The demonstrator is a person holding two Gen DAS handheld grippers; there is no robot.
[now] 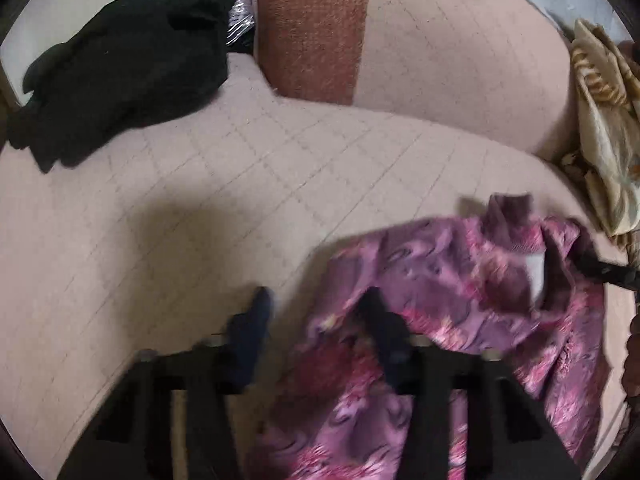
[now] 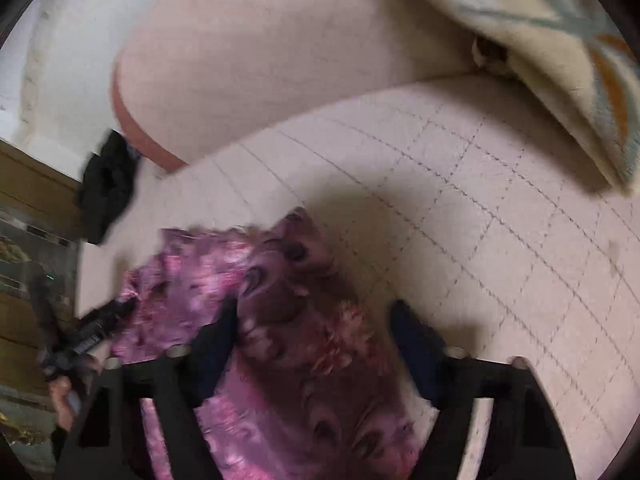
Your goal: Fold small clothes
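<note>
A small pink and purple patterned garment (image 1: 460, 312) lies crumpled on the beige quilted sofa seat (image 1: 200, 220). My left gripper (image 1: 316, 304) is open just above the garment's left edge, its right finger over the cloth and its left finger over bare seat. In the right wrist view the same garment (image 2: 280, 320) lies under my right gripper (image 2: 316, 312), which is open with the cloth between and below its fingers. The left gripper shows in the right wrist view (image 2: 108, 316) at the garment's far side. The right gripper's tip shows in the left wrist view (image 1: 600, 268).
A heap of black clothes (image 1: 120, 68) lies at the seat's back left. A rust-coloured cushion (image 1: 316, 28) and a beige back cushion (image 1: 460, 52) stand behind. A cream patterned cloth (image 1: 604, 140) hangs at the right. A wooden cabinet (image 2: 36, 184) stands beyond the sofa's edge.
</note>
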